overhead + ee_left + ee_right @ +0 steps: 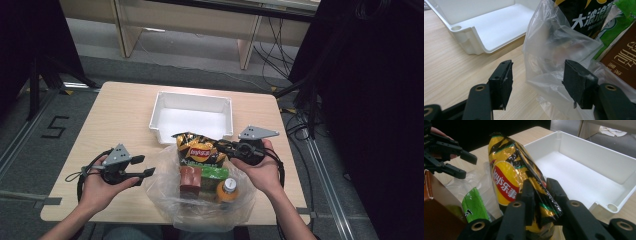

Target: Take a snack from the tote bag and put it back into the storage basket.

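- Pale wood table [120, 115] stands on a grey floor, with bare surface along its left side and far edge, and black-draped stands crowding both sides of the room.
- White tray [192, 116] sits at the far middle of the table; its near rim lies just behind the chip bag, and its inside is bare.
- Clear plastic bag [165, 192] lies open at the near edge of the table, its rim spilling toward the person; inside it are a brown carton [190, 181], a green packet [216, 173] and an orange bottle [227, 191], packed close together.
- Chip bag [506, 175] stands upright at the far side of the plastic bag, just beside the tray's near wall.
- Right gripper [539, 185] pinches a folded edge of the chip bag, jaws pressed onto the foil from both sides.
- Left gripper [537, 77] is spread, its jaws astride a fold of the plastic bag's left rim; the right pad seems to brush the film, the left pad is apart from it over bare wood.
- Open room lies to the left of the left gripper.
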Demonstrator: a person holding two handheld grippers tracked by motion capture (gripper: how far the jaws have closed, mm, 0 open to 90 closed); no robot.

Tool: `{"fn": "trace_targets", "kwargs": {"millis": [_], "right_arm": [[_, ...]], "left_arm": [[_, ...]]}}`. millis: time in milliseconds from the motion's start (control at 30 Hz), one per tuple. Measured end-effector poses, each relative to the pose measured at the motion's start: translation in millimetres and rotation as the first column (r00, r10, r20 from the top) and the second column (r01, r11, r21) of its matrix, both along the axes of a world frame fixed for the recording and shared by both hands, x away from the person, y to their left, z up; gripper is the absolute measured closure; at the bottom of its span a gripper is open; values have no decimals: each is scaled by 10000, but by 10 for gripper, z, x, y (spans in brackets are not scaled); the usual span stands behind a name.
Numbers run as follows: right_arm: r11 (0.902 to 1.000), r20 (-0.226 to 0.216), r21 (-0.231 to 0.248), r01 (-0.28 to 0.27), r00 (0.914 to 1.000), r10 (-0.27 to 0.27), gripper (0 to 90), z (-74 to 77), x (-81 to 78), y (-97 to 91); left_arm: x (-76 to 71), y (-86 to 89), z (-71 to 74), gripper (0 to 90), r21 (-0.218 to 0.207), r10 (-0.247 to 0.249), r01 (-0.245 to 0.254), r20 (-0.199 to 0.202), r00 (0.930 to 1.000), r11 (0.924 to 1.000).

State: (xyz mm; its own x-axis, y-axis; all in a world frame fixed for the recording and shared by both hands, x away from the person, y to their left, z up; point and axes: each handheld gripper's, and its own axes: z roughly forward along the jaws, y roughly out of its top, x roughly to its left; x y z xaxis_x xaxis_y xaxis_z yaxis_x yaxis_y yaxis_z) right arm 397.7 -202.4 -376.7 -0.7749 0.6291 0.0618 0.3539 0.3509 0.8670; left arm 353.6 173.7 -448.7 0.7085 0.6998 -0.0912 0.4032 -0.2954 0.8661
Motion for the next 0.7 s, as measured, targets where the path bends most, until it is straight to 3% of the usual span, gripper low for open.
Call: {"fn": "trace_targets", "kwargs": {"millis": [167,467,700], "right_arm": [[9993,149,-164,-324,9994,327,858,1,-9,-2],[9971,137,-138,-754,9970,756,889,17,-11,-8],[9970,25,249,-727,9974,727,894,33,-31,10]], "left_arm": [[-11,-13,-9,402,45,26,-26,4,10000,10000],[-12,-26,-21,401,63,-82,82,1,10000,9999],[-15,-39,-30,401,80,-90,91,-19,10000,9999]]}}
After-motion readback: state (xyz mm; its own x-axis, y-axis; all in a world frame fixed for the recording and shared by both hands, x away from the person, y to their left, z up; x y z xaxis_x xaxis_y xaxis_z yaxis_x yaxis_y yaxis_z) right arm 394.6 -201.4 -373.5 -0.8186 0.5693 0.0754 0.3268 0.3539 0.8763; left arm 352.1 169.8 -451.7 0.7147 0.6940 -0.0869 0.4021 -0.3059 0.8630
